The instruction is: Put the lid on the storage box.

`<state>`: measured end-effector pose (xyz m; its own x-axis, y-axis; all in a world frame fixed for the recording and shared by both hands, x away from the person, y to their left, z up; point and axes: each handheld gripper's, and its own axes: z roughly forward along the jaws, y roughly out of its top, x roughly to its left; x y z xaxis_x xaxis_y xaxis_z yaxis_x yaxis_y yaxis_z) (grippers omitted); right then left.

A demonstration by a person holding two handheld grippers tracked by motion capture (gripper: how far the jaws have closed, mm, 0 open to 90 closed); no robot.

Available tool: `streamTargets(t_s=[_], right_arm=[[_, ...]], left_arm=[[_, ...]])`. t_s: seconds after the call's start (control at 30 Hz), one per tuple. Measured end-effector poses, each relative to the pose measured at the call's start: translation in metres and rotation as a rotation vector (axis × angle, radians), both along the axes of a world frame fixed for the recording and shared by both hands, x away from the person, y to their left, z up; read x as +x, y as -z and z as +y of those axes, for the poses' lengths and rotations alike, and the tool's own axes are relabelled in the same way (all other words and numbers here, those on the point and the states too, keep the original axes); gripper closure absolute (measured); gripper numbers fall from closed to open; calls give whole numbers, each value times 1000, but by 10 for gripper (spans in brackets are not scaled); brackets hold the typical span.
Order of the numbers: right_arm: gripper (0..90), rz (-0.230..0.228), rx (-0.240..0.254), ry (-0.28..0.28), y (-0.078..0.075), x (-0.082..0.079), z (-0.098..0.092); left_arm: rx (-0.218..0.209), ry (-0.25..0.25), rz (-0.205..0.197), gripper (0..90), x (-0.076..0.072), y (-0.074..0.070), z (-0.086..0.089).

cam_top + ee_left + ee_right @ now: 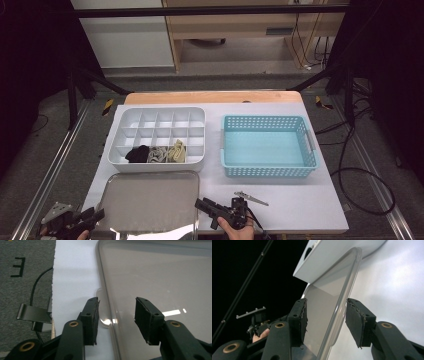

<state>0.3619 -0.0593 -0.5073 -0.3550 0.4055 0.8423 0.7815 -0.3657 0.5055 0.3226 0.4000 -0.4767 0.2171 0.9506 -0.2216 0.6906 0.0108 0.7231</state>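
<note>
Both grippers, left (116, 320) and right (325, 322), jaws apart astride the clear lid's (150, 202) opposite rims; next, probably clamp and lift.

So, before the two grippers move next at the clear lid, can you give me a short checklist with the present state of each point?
1. Left gripper astride the left edge of the clear lid: ok, one jaw on each side of the rim.
2. Right gripper astride the lid's right edge: ok.
3. Pads pressing on the lid: not ok, both pairs of jaws stand open with gaps to the rim.
4. Lid lying flat on the table: ok.
5. Divided white box uncovered, rolled socks in its front row: ok.
6. Socks low enough for the lid to shut: cannot tell.
</note>
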Motion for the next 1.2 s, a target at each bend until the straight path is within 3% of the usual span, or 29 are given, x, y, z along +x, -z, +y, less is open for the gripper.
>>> streamTargets(t_s=[0.13, 0.2, 0.27, 0.43, 0.47, 0.6, 0.7, 0.87, 1.0, 1.1, 1.2], right_arm=[[538, 7, 39, -26, -1, 3, 6], [543, -21, 12, -14, 0, 2, 8], [555, -7, -12, -31, 1, 3, 7], [472, -29, -77, -34, 4, 2, 11], [472, -29, -75, -33, 4, 2, 11], [526, -32, 10, -18, 2, 3, 8], [541, -60, 18, -11, -3, 2, 9], [544, -18, 61, -25, -1, 4, 10], [583, -37, 11, -38, -2, 6, 10], [468, -44, -31, -49, -1, 6, 13], [476, -24, -18, -49, 3, 6, 12]], left_arm=[[-2, 6, -6, 513, 0, 0, -1], [-1, 7, -9, 511, 0, 1, -1], [-7, 4, -11, 510, 1, 1, -1], [5, -2, -8, 514, 1, 1, -2], [-1, -4, -8, 520, 0, 1, -2], [-9, -7, -10, 518, 0, 1, -2], [-21, -8, -13, 515, 0, 2, 0], [-21, -10, -12, 506, 1, 1, -1], [-12, -9, -12, 509, 1, 1, -2], [-11, -12, -11, 507, 1, 1, -2], [-17, -16, -12, 508, 1, 2, -2]])
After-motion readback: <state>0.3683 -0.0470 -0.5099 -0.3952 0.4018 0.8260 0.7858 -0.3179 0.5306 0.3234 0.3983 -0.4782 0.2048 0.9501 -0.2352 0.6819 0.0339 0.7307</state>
